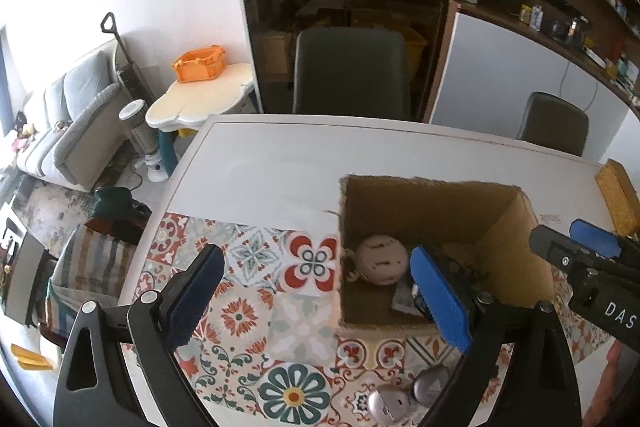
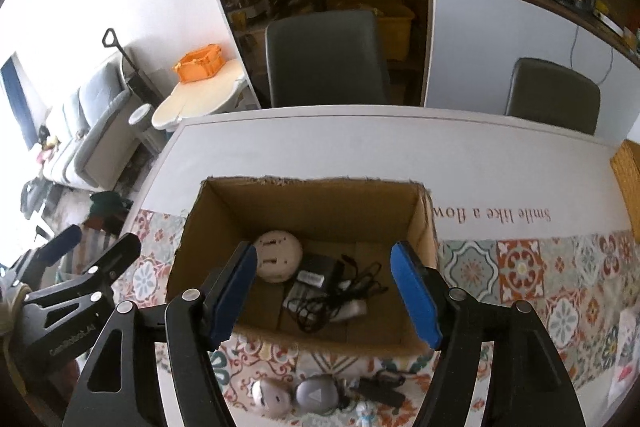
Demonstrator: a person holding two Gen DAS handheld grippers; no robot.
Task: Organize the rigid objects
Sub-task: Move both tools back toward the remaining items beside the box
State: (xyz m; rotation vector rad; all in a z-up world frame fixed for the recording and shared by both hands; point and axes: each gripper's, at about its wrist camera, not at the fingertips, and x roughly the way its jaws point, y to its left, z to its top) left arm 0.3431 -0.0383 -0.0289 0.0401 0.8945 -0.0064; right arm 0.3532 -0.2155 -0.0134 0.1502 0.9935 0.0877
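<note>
An open cardboard box point(image 2: 320, 203) stands on the white table. In it lie a round beige device point(image 2: 278, 261), a black adapter with a tangled cable point(image 2: 320, 283) and a small white piece point(image 2: 354, 309). My right gripper point(image 2: 324, 251) hangs open above the box with nothing between its blue pads. My left gripper point(image 1: 318, 255) is open too, over the patterned mat point(image 1: 240, 307) at the box's left wall point(image 1: 342, 267). Two grey rounded gadgets point(image 2: 316, 395) and a black item point(image 2: 380, 387) lie on the mat in front of the box.
Two dark chairs point(image 2: 324, 59) stand behind the table's far edge. A woven yellow mat point(image 2: 626, 179) lies at the right. The table's left edge point(image 1: 176, 187) drops to a floor with bags. A person's hand point(image 1: 612, 387) shows at lower right.
</note>
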